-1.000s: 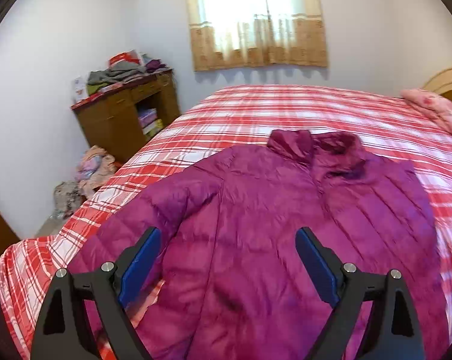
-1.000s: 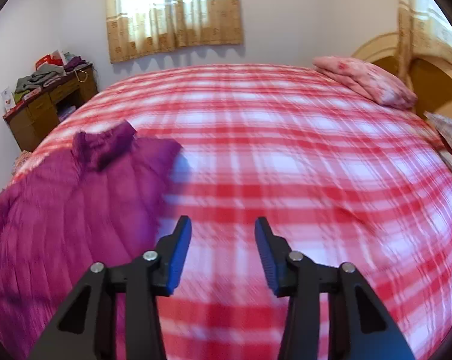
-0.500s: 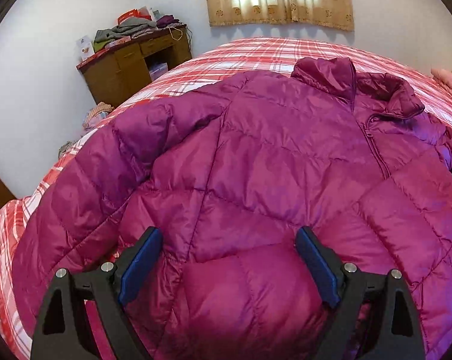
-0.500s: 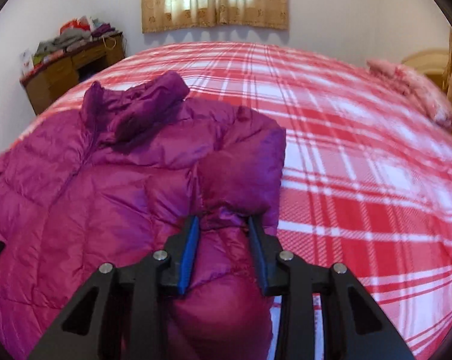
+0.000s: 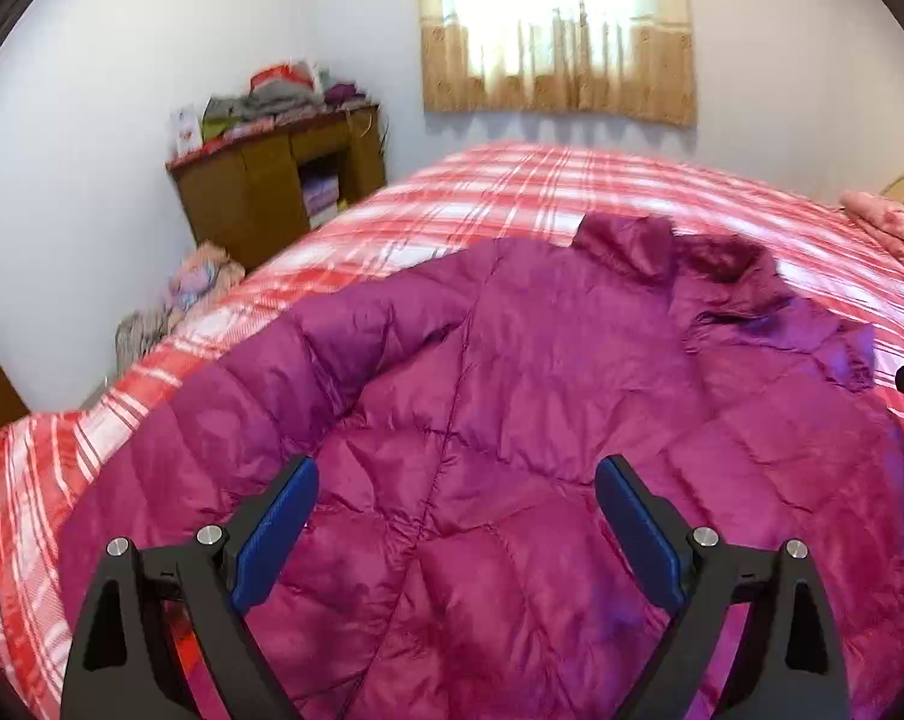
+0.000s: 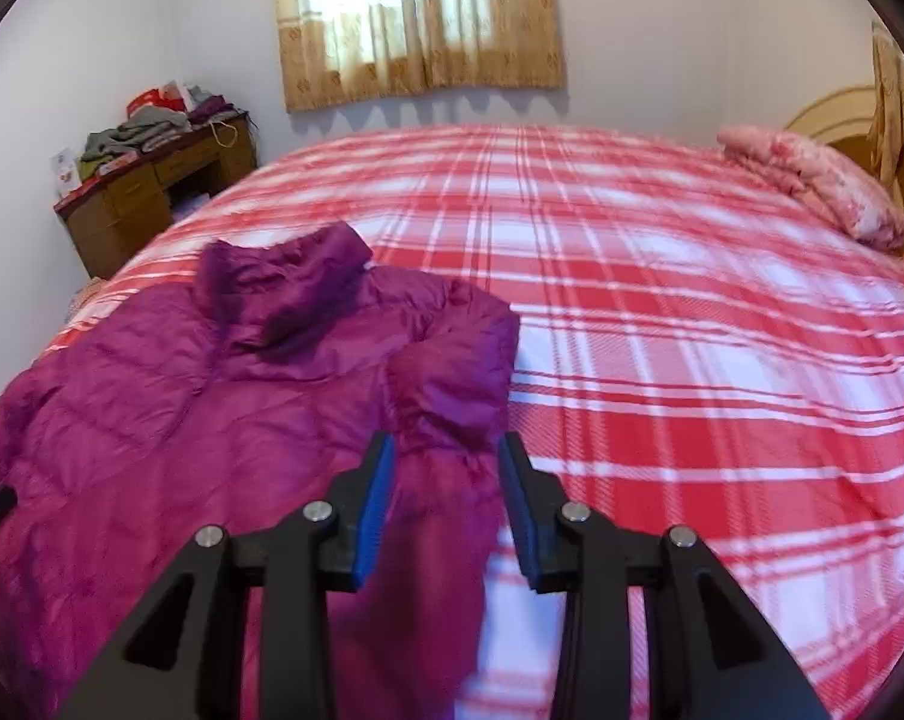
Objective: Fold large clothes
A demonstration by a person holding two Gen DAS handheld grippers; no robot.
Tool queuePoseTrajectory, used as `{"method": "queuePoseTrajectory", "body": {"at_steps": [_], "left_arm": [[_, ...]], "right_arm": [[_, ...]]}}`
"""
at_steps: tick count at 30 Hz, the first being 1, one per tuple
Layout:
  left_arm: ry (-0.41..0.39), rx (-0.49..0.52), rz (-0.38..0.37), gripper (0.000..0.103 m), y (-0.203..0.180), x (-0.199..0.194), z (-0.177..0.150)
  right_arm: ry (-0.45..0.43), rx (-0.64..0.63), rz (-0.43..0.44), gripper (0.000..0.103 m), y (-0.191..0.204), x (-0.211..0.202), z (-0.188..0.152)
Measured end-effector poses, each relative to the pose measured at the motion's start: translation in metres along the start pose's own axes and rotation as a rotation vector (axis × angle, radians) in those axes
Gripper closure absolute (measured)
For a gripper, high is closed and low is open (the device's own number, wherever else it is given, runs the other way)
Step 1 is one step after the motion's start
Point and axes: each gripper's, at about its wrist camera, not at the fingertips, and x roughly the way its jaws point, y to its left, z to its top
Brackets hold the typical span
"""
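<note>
A red-and-white plaid bed [image 6: 661, 312] fills the room. At its far corner, a wooden desk [image 5: 272, 192] piled with clothes [image 5: 272, 102]; beyond it, a curtained window [image 6: 416, 18]; a pink pillow [image 6: 811, 186] at its headboard end.

Home bedroom: plaid-covered bed [image 6: 661, 312], curtained window [image 6: 419, 18], cluttered dresser [image 5: 272, 186]

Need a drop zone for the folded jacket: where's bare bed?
Widest bare patch: plaid bedspread between the purple jacket and the pink pillow, up to the curtained wall. A narrower strip runs beyond the collar. Crowded: the near left, under the jacket; the right gripper straddles its sleeve.
</note>
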Motion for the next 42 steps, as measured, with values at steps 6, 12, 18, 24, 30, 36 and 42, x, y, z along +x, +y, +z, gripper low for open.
{"method": "queuePoseTrajectory", "body": {"at_steps": [6, 12, 18, 24, 30, 36, 42], "left_arm": [[0.117, 0.082, -0.005, 0.009, -0.028, 0.031, -0.030], [0.145, 0.085, -0.005, 0.007, -0.028, 0.039, -0.032], [0.161, 0.057, -0.008, 0.003, -0.025, 0.046, -0.032], [0.182, 0.036, -0.023, 0.001, -0.025, 0.051, -0.038], [0.183, 0.032, -0.026, 0.001, -0.026, 0.053, -0.038], [0.188, 0.026, -0.033, 0.001, -0.025, 0.053, -0.038], [0.191, 0.029, -0.032, 0.001, -0.025, 0.054, -0.037]], "right_arm": [[0.081, -0.143, 0.087, 0.062, 0.036, -0.002, -0.045], [0.119, -0.122, 0.093, 0.063, 0.032, 0.018, -0.058], [0.114, -0.138, 0.075, 0.063, 0.035, 0.024, -0.054], [0.111, -0.153, 0.056, 0.063, 0.040, 0.019, -0.061], [0.112, -0.159, 0.045, 0.063, 0.042, 0.019, -0.061], [0.112, -0.164, 0.040, 0.063, 0.042, 0.018, -0.061], [0.111, -0.172, 0.029, 0.063, 0.044, 0.019, -0.062]]}}
